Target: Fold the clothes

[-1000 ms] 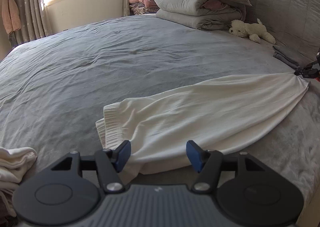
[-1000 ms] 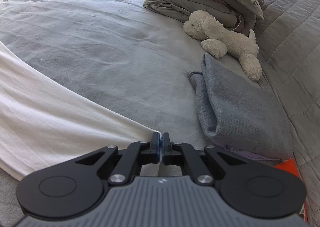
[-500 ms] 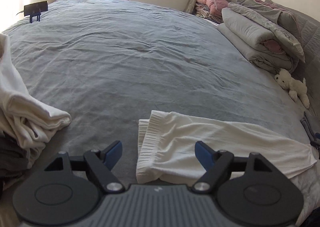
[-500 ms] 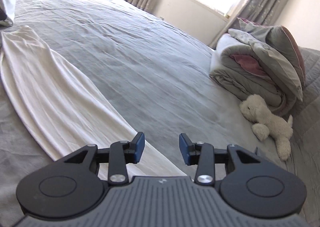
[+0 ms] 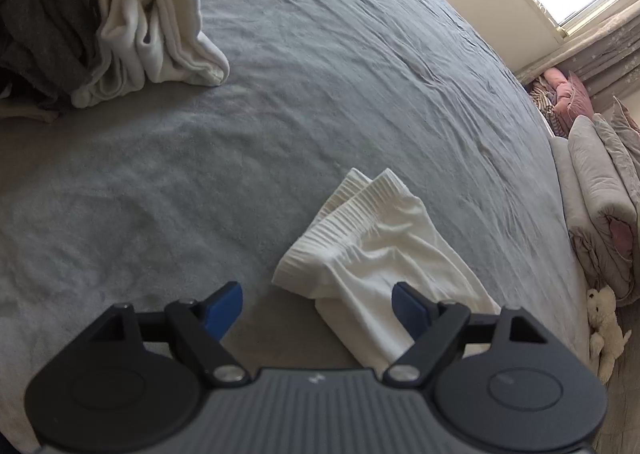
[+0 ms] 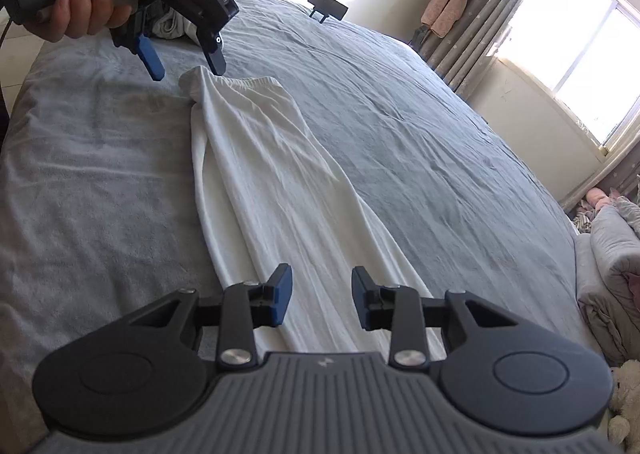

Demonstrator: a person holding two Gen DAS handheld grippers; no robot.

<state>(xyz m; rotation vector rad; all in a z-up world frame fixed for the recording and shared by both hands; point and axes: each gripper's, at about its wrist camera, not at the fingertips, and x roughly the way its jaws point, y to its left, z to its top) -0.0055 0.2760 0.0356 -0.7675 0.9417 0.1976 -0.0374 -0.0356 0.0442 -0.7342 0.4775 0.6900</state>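
White garment (image 6: 272, 182) lay lengthwise on bed (image 6: 400, 114). Left hand-held gripper (image 5: 318, 304) spread over ribbed cuffs (image 5: 352, 214); right hand-held gripper (image 6: 322, 300) spread over opposite end. Best pinch both layers squarely.

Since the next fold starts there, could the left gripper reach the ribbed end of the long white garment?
Probably yes: the left gripper hovers open just above the long white garment's ribbed end, nothing between them.

White trousers (image 6: 276, 190) lay lengthwise on a grey bed (image 6: 420, 126); the right gripper (image 6: 322, 302) hovered open at frame bottom, the left gripper (image 6: 184, 58) open above the waistband, upper left.
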